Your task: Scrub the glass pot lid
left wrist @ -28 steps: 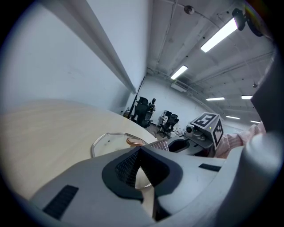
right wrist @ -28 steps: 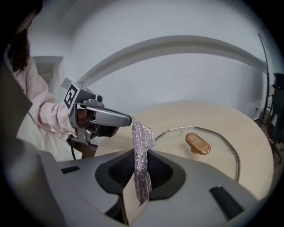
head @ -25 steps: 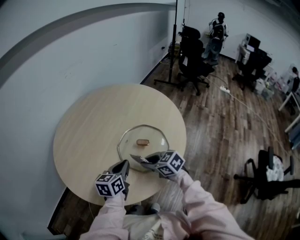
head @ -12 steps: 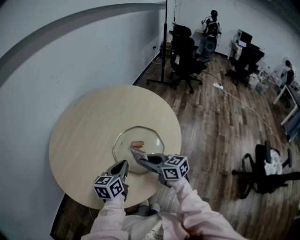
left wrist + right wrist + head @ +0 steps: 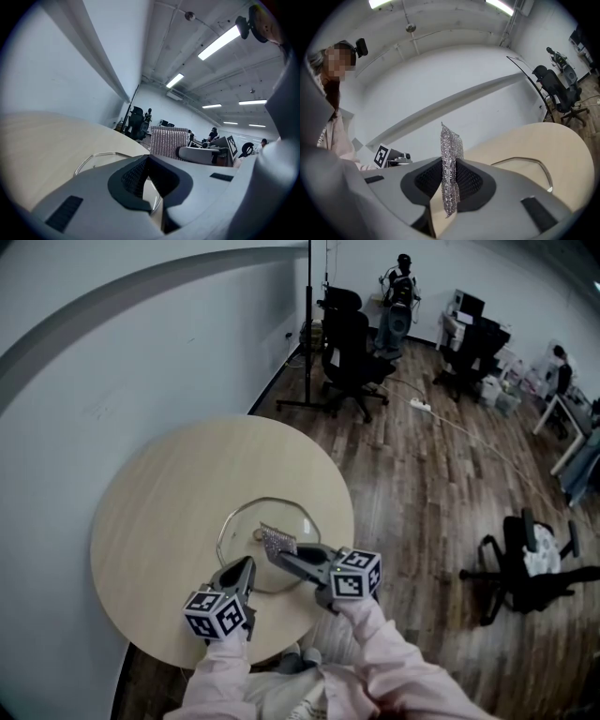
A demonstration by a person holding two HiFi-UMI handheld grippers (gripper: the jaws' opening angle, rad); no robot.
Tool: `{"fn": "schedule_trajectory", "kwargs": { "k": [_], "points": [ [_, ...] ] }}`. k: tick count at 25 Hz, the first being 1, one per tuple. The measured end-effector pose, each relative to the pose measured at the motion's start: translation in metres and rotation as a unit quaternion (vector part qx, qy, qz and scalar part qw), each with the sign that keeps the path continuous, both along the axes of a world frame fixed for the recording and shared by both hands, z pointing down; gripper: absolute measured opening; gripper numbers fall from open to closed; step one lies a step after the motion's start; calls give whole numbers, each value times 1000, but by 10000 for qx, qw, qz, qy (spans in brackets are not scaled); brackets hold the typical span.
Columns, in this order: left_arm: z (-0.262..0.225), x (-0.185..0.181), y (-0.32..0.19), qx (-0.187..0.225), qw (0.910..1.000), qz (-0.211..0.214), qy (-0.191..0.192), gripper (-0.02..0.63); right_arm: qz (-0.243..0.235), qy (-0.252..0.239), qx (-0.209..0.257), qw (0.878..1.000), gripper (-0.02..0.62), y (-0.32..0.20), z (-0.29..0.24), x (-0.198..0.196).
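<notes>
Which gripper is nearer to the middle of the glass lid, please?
Right. The right gripper reaches in over the glass lid, holding a scrubbing pad close to its middle. The left gripper is shut on the lid's near rim.

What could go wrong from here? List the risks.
1. The left hand-held gripper pinches only the rim of the glass pot lid, which lies near the front edge of the table; hard scrubbing might slide it off.
2. The right hand-held gripper holds the mesh scrubber by one edge; it could slip out.
</notes>
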State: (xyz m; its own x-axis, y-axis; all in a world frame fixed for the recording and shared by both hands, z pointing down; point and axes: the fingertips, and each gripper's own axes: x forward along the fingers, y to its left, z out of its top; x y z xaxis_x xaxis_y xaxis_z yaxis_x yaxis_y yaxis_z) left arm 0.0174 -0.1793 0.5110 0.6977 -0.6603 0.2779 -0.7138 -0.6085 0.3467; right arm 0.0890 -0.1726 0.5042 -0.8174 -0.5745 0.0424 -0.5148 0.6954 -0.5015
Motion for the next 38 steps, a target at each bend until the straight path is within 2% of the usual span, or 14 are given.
{"fn": "schedule_trajectory", "kwargs": {
  "k": [10, 19, 25, 33, 38],
  "points": [
    [-10, 1, -20, 86, 9996, 254, 14, -3, 465, -232, 12, 9986, 84, -22, -11, 6],
    [-8, -2, -36, 102, 9988, 456, 124, -3, 819, -27, 114, 9966, 86, -45, -11, 8],
    [-4, 1, -43, 98, 9979, 635, 24, -3, 1040, 16, 161, 9944, 86, -62, -17, 8],
    [5, -1, -54, -39, 9987, 502, -33, -3, 1170, 81, 137, 9930, 86, -81, -11, 18],
    [15, 0, -59, -201, 9995, 255, 6, -3, 998, 303, 59, 9945, 86, -97, -6, 21]
  ]
}}
